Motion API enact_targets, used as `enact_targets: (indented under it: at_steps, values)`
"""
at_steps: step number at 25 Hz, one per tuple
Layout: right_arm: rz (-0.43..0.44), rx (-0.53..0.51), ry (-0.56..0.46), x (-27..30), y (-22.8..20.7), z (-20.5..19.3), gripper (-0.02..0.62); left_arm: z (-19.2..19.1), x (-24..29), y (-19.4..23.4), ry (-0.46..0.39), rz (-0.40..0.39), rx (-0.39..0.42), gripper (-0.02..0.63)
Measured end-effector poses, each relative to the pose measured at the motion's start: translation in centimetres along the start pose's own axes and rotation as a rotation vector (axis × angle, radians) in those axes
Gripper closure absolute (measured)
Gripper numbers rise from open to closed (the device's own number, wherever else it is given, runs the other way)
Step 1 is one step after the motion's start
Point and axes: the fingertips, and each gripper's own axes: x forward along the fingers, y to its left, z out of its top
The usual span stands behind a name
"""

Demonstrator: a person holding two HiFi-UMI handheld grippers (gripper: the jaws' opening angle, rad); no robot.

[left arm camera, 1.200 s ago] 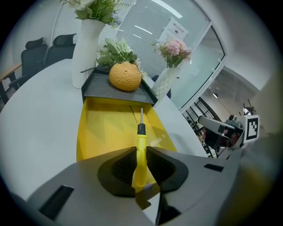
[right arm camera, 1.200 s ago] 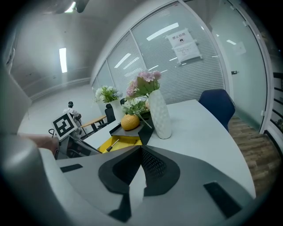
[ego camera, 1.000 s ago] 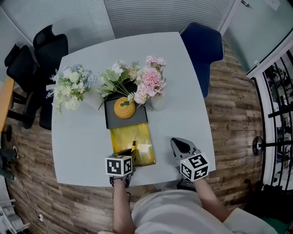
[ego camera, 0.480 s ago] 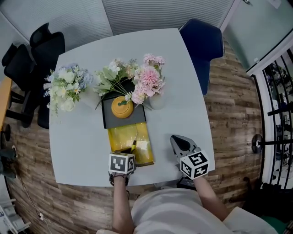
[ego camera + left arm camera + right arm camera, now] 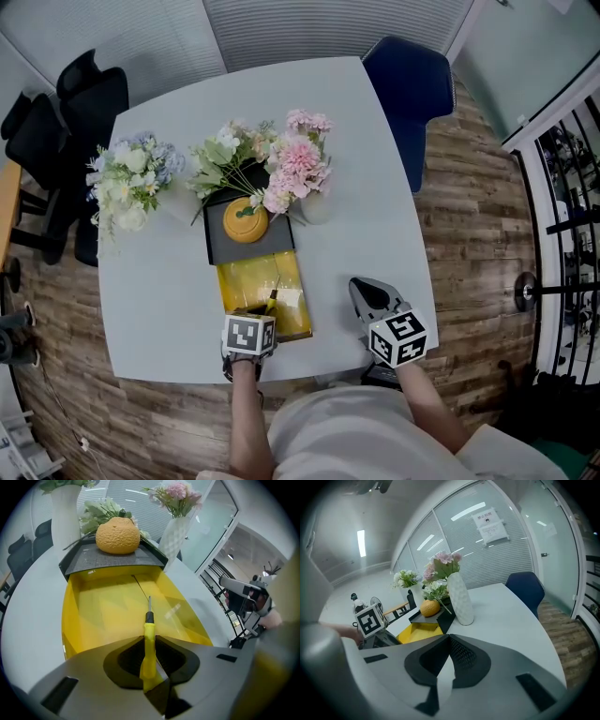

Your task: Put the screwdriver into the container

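Head view: the left gripper [image 5: 265, 317] sits at lower centre of the frame, right at the near edge of the yellow container [image 5: 239, 281], with the screwdriver [image 5: 272, 302] poking out over it. The right gripper [image 5: 364, 292] hangs over the white table [image 5: 375, 187], lower right.

Left gripper view: jaws clamped on the yellow handle, with the shaft pointing up-frame above the container's floor. It doesn't look like it's touching. Probably best to dip the tip lower, well inside the walls, before letting go, so it doesn't bounce out.

Right gripper view: jaws pressed together, nothing in them.
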Motion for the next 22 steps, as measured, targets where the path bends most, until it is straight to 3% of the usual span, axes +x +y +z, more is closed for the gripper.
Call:
enact_targets:
  at_steps: [9, 22]
  values:
    - [0.002, -0.004, -0.010, -0.4, 0.2, 0.2, 0.580, 0.2, -0.1, 0.3, -0.024, 0.017, -0.013, 0.532]
    - [0.003, -0.025, -0.046, -2.3, 1.2, 1.1, 0.580, 1.4, -2.0, 0.3, -0.148, 0.067, -0.009, 0.488]
